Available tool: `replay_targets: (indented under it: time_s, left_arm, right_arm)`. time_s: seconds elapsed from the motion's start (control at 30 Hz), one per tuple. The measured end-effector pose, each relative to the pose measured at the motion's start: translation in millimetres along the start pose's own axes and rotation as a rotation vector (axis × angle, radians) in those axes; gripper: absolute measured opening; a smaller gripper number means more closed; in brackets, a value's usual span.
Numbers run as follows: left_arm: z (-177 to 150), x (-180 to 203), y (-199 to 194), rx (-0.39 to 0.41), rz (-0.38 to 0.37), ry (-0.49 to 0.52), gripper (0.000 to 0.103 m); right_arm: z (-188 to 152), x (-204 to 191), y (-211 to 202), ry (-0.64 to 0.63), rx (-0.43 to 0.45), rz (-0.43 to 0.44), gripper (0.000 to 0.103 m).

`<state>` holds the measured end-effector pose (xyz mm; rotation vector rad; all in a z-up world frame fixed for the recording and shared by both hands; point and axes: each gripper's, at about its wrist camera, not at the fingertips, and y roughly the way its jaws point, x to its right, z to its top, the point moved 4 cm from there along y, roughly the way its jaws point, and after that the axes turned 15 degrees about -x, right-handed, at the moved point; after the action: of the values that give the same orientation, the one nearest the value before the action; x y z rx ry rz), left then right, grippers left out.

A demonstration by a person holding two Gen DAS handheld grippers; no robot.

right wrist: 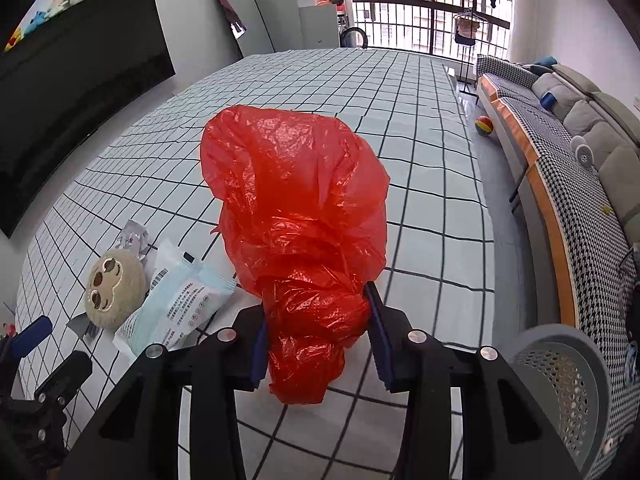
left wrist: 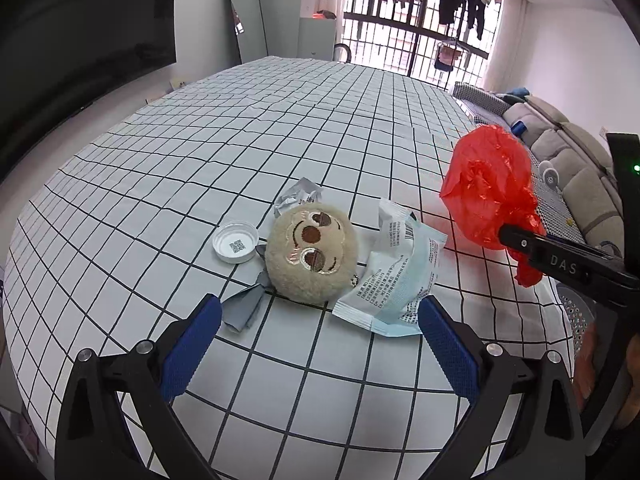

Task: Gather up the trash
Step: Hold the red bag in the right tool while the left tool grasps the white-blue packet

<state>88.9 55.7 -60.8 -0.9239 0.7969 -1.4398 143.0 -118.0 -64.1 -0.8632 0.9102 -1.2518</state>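
Far left on the checked tablecloth point(left wrist: 280, 120): a white bottle cap point(left wrist: 235, 241), lying open side up, untouched. Just right of it and a little farther away, a crumpled scrap of wrapper point(left wrist: 298, 196), half hidden behind a round plush sloth head point(left wrist: 312, 258), with a grey bit of foil or paper point(left wrist: 244, 308) poking out near its left side. Touching the plush on the right, a pale blue-and-white empty packet point(left wrist: 394, 280), lying flat. Left gripper point(left wrist: 320, 344) poised low over the near edge of this cluster, jaws spread wide, nothing between them. Farther right, lifted clear of the table, a crumpled red plastic bag point(right wrist: 296, 216) clenched in the right gripper point(right wrist: 316, 332), blue pads pinching its lower knot. Far right, beside the table's near corner, a grey perforated waste basket point(right wrist: 568, 364); contents hard to make out. Judging by this: one piece of trash in hand but not yet dropped in, while the cap, scrap, grey bit and packet remain to be gathered; plush toy probably not trash
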Motion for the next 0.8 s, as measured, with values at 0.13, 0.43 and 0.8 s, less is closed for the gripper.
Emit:
replay_targets:
  time_s: [0.13,0.43,0.8]
  left_arm:
    - [2,13,4,-0.018,-0.020,0.011,0.097]
    - [9,43,15,-0.019,0.010,0.066,0.097]
    - [19,75,42,-0.055,0.033,0.118,0.088]
  right_arm:
    - [-26,17,-16,0.058,0.029,0.002,0.040]
    - [-69,51,-39,0.161,0.052,0.053,0.040]
    - [-91,81,-50,0.217,0.061,0.080,0.040]
